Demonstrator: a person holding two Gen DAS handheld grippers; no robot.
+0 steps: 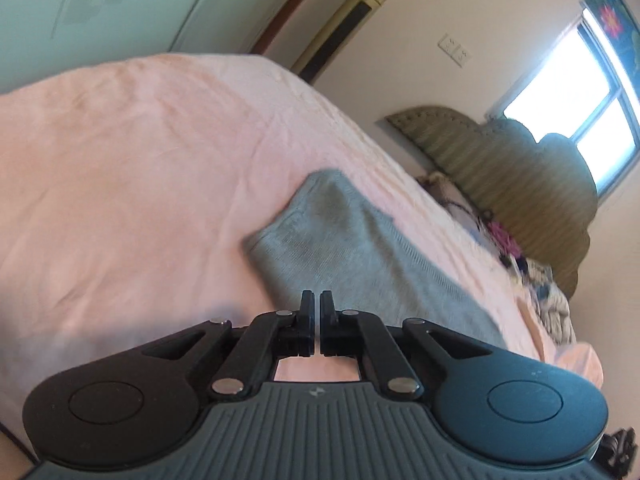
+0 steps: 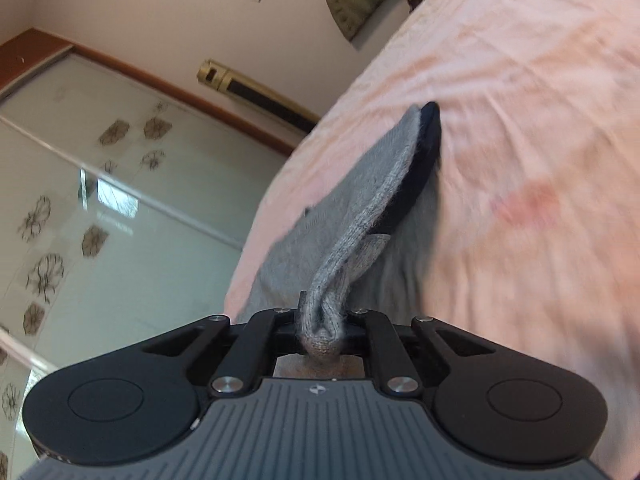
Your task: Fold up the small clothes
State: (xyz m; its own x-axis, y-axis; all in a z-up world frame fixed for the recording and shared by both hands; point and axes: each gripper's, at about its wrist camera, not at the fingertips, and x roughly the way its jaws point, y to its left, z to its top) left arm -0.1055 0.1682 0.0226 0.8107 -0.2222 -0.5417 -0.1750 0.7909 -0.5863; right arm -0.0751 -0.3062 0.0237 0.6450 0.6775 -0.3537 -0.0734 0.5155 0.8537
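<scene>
A small grey knit garment [image 1: 340, 240] lies on the pink bed sheet [image 1: 140, 200]. In the left wrist view my left gripper [image 1: 319, 300] hovers at the garment's near edge, shut, with no cloth showing between its fingers. In the right wrist view my right gripper [image 2: 322, 320] is shut on a bunched fold of the grey garment [image 2: 360, 216]. That fold rises from the pink sheet [image 2: 520, 120] toward the jaws. A black trim [image 2: 420, 168] runs along the lifted edge. The right fingertips are hidden by the bunched knit.
A pile of mixed clothes [image 1: 548, 300] lies at the bed's far right, by the green padded headboard [image 1: 520, 184]. A tall gold air conditioner [image 1: 344, 20] stands at the wall. A bright window [image 1: 580, 92] and a glass sliding door with a flower pattern [image 2: 100, 200] are beyond the bed.
</scene>
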